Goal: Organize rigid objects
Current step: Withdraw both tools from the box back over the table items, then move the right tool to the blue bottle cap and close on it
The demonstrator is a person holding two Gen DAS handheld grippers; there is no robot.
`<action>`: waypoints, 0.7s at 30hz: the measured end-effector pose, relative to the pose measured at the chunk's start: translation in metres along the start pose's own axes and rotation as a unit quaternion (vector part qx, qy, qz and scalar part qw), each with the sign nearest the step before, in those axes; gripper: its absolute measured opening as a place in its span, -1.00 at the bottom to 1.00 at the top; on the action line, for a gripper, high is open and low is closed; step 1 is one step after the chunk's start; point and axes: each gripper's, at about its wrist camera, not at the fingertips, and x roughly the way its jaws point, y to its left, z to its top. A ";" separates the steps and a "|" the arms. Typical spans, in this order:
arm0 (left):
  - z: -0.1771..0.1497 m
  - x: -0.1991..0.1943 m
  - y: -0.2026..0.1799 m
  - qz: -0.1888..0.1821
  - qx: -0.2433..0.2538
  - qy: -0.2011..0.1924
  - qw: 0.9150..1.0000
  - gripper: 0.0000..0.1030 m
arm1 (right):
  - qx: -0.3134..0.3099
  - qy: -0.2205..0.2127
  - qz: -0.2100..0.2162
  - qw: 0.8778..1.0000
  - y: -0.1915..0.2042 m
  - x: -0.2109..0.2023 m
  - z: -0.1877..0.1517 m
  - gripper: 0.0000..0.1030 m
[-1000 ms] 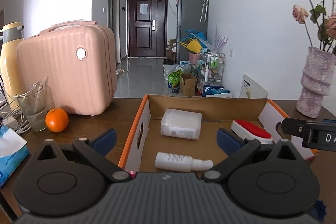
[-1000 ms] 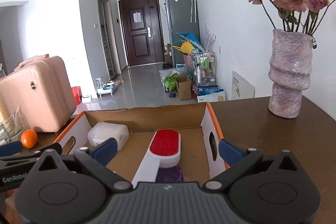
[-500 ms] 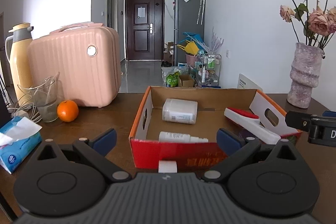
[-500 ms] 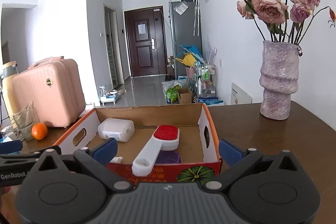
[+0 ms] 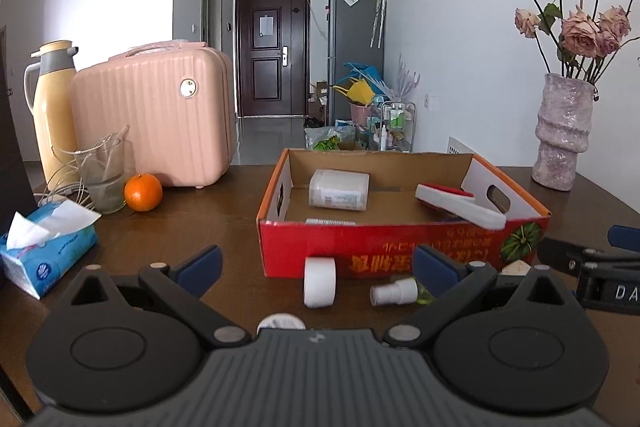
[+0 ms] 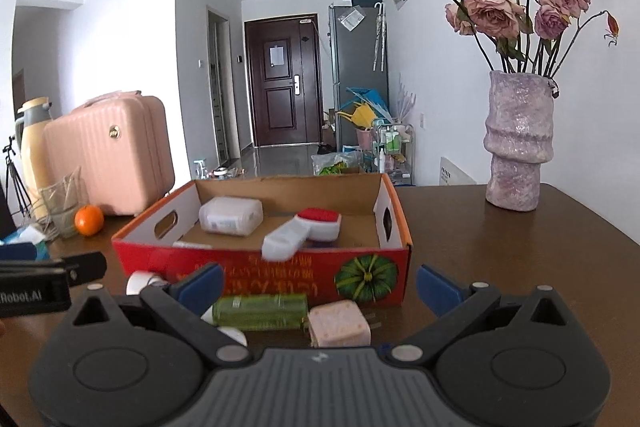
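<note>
The right gripper [image 6: 318,281], jaws spread and empty, is nearest the green bottle [image 6: 260,311]. The bottle lies crosswise just ahead, touching the pink block [image 6: 339,323], before the red box [image 6: 280,269]. The left gripper [image 5: 316,261] is likewise spread.

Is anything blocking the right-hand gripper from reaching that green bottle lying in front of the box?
Nothing visible does. The clear green plastic bottle lies on the brown table just ahead of the open right gripper, with a pink cube-shaped plug beside it and the red cardboard box behind.
</note>
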 end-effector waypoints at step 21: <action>-0.035 -0.030 0.013 0.002 -0.016 0.032 0.999 1.00 | -0.002 0.028 -0.020 0.999 -0.023 -0.031 -0.045 1.00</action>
